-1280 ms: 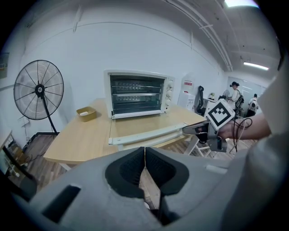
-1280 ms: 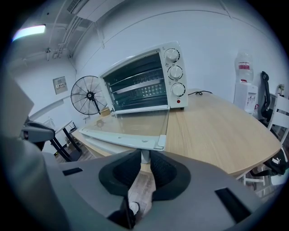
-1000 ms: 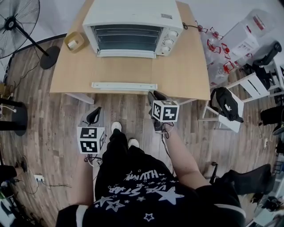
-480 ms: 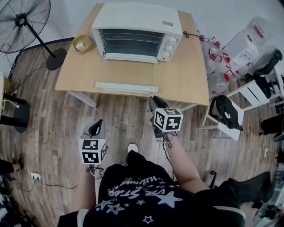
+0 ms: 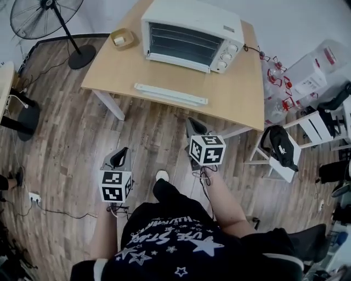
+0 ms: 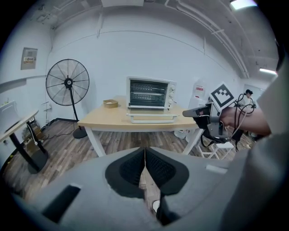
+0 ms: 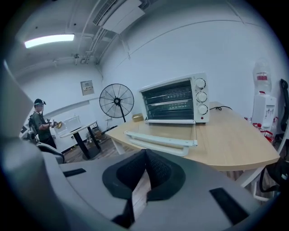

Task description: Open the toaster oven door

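The white toaster oven (image 5: 192,35) stands at the back of the wooden table (image 5: 236,99), its glass door closed; it also shows in the left gripper view (image 6: 150,93) and the right gripper view (image 7: 174,100). Both grippers hang over the floor, short of the table's front edge and well away from the oven. My left gripper (image 5: 118,156) is shut with nothing in it, its pads meeting (image 6: 145,149). My right gripper (image 5: 192,125) is also shut and empty (image 7: 145,151); it appears at the right of the left gripper view (image 6: 205,113).
A long white tray (image 5: 171,94) lies on the table in front of the oven. A small wooden box (image 5: 122,39) sits at the table's back left. A standing fan (image 5: 49,16) is at the left, and a chair with a black bag (image 5: 279,145) and water jugs (image 5: 307,71) at the right.
The table and oven have slid up and to the right in the head view and look farther off. Both grippers stay low over the floor in front of the person.
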`<state>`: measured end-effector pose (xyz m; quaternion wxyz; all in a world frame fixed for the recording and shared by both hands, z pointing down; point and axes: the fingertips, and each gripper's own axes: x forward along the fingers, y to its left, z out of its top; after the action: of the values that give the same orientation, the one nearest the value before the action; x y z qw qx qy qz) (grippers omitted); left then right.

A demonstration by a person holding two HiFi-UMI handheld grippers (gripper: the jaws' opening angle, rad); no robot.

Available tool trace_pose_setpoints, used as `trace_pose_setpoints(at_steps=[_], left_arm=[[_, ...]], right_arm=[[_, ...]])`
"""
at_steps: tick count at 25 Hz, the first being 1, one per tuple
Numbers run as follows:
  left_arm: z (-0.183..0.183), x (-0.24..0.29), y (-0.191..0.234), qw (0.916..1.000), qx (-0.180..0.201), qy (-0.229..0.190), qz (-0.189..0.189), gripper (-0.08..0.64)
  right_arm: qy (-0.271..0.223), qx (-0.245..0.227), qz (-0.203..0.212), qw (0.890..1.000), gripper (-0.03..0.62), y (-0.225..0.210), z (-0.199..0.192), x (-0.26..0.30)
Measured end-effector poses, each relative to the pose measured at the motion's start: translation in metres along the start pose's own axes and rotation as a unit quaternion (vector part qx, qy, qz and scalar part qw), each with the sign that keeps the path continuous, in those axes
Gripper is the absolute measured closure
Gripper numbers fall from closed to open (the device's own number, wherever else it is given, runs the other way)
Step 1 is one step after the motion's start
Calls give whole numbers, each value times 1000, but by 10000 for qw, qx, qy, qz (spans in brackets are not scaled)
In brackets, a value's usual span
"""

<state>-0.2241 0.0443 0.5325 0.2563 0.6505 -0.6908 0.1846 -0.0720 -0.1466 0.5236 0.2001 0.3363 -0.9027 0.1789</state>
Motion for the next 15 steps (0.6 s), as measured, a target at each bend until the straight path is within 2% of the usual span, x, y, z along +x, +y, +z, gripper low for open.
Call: trace_pose_setpoints(at_steps=[9,15], left_arm=[[-45,-80,-1,9987,-281,-269,341,538],[-79,-127,-23,9984,-244,-389,319,538]], right_arm=[[-104,-348,362,9987,589,63,-14,-50],[-172,-378,417,9983,589,94,-44,-105]])
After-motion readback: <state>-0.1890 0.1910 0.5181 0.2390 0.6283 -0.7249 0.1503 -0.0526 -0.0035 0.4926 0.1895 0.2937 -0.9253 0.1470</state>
